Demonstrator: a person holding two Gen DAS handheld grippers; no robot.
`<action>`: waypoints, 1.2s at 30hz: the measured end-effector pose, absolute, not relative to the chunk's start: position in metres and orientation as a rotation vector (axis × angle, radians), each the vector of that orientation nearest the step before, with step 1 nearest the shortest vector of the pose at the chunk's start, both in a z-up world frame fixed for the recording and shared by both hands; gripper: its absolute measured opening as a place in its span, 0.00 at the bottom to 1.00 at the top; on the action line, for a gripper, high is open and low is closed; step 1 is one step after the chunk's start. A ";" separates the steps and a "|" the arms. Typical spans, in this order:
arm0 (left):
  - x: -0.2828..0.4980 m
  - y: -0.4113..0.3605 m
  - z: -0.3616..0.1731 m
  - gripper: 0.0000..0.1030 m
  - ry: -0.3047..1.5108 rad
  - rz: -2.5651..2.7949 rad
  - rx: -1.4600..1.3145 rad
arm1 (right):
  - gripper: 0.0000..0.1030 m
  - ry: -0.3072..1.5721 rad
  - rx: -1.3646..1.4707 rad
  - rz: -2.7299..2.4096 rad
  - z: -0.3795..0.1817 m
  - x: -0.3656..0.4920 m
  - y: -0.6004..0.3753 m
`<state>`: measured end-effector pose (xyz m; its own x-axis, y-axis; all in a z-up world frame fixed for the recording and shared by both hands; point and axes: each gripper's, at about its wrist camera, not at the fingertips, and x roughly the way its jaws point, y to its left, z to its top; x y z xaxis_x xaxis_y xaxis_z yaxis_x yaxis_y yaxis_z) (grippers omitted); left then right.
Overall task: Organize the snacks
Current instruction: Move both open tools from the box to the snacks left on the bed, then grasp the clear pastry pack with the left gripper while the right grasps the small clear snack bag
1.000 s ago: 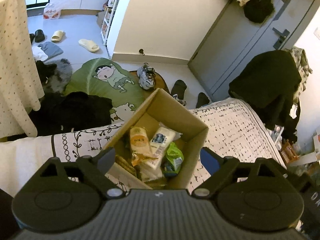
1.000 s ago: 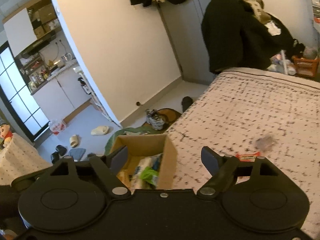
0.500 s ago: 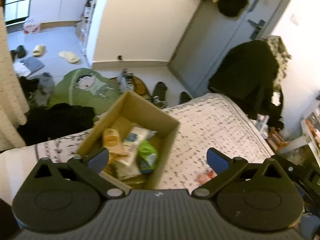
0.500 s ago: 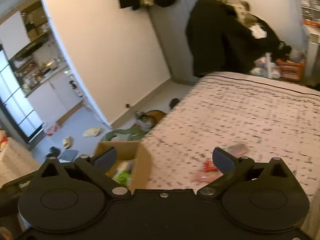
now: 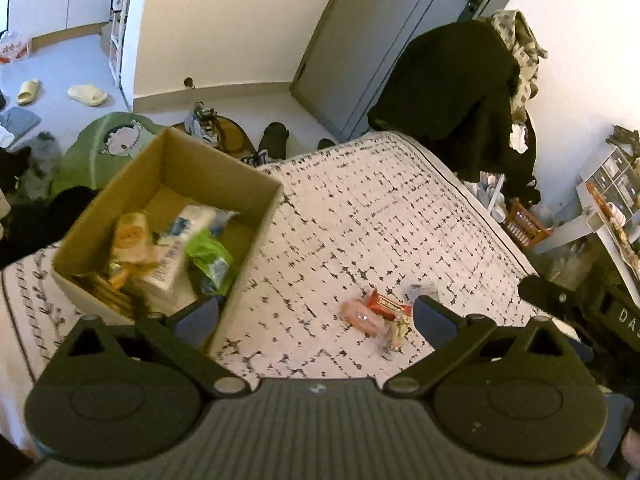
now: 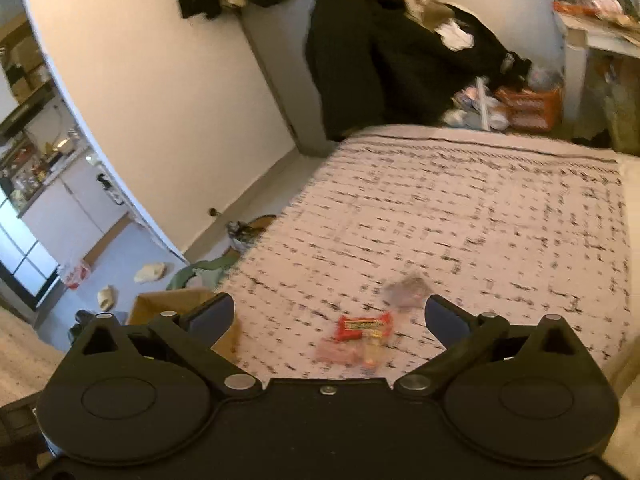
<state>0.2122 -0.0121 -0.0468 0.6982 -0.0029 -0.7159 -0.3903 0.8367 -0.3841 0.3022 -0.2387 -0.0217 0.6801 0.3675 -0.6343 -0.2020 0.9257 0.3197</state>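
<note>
Left wrist view: the left tool hangs wide and empty above the bed, the cardboard box of snacks beside loose wrappers. Right wrist view: the right tool, also wide, faces the red packet; better to descend squarely and straddle one wrapper only.

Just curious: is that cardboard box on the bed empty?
No, the cardboard box holds several snack packets, including a green packet.
</note>
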 end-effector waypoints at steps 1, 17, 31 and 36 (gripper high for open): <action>0.215 -0.015 -0.051 1.00 0.781 0.231 -0.555 | 0.99 0.766 0.236 0.308 -0.026 0.305 -0.243; 0.275 -0.048 -0.111 0.87 0.832 0.278 -0.674 | 0.58 0.905 0.331 0.216 -0.084 0.345 -0.257; 0.339 -0.057 -0.176 0.45 0.986 0.314 -0.773 | 0.32 1.080 0.442 0.215 -0.139 0.376 -0.251; 0.364 -0.061 -0.181 0.45 1.027 0.308 -0.752 | 0.31 1.128 0.433 0.228 -0.154 0.384 -0.242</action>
